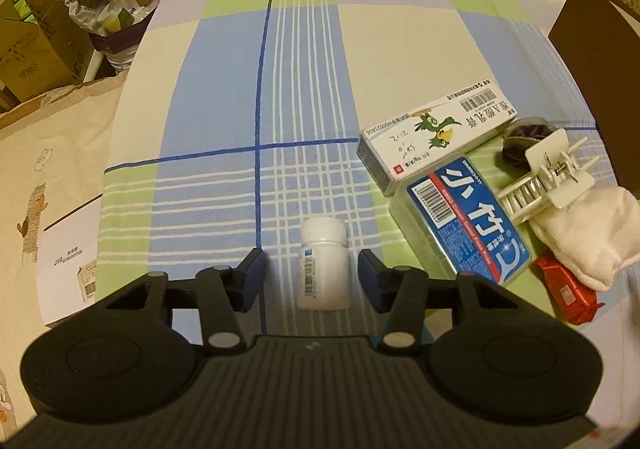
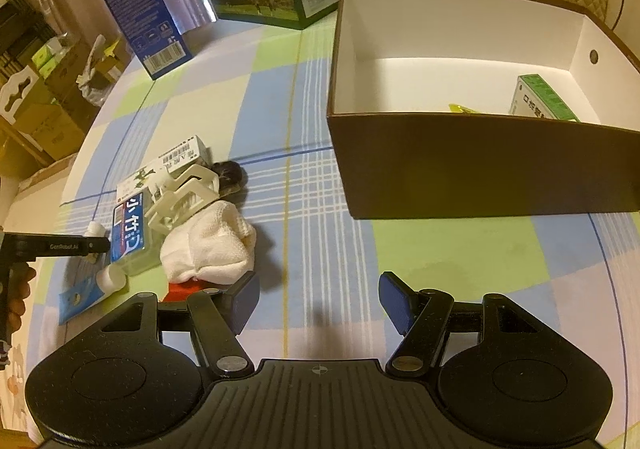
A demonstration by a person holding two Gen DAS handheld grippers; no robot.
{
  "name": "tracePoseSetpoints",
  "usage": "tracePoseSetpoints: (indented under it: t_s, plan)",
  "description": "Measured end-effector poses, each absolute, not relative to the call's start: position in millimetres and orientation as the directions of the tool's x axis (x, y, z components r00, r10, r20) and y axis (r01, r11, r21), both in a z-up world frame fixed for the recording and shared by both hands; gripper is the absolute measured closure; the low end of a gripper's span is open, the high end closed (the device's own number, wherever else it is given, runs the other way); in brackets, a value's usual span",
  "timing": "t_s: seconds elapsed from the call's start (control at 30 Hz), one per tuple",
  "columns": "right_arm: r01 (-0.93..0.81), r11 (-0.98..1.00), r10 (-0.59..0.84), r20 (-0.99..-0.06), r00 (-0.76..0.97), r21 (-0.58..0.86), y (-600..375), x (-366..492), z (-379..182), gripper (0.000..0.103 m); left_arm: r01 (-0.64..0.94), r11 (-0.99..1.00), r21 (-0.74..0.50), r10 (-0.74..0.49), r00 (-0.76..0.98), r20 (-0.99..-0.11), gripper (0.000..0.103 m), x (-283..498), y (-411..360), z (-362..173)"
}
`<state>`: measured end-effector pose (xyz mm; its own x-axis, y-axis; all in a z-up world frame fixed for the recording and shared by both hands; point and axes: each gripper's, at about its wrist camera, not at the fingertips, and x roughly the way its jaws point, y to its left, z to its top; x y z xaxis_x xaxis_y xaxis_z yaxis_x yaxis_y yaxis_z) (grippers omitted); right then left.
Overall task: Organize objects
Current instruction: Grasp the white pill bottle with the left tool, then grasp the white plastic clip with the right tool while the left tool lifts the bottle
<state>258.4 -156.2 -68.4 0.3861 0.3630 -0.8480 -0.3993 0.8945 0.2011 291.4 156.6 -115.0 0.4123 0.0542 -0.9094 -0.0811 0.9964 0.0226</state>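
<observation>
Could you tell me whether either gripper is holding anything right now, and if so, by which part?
Nothing is held. The left gripper has open jaws on either side of the lying white pill bottle, not touching it. The right gripper is open over bare tablecloth.

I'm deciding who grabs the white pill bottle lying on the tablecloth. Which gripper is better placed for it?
Left. The left gripper is open with the white pill bottle lying right between its fingers. The right gripper is open over bare tablecloth, nearer the brown box than the bottle.
</observation>
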Motion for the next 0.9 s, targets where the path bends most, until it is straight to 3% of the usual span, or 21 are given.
tracePoseSetpoints:
  t_s: [0.1,0.23,0.9]
  plan:
    - [-0.408,0.89,0.368,-0.847,0.383,0.202,-152,259,-68,0.04,-0.077,0.997,0.012,0.043,0.419,-0.907,0.061,293,157,-116]
    - [-0.423,0.883,0.379,-0.841,0.385,0.204,-147,259,-66,0.04,-0.073,0.997,-0.005,0.027,0.429,-0.903,0.08,293,158,-114]
    - [-0.658,0.726,0.529,-0.775,0.347,0.2,-56,268,-74,0.04,-0.156,0.987,-0.048,0.038,0.501,-0.864,0.08,258,181,-78]
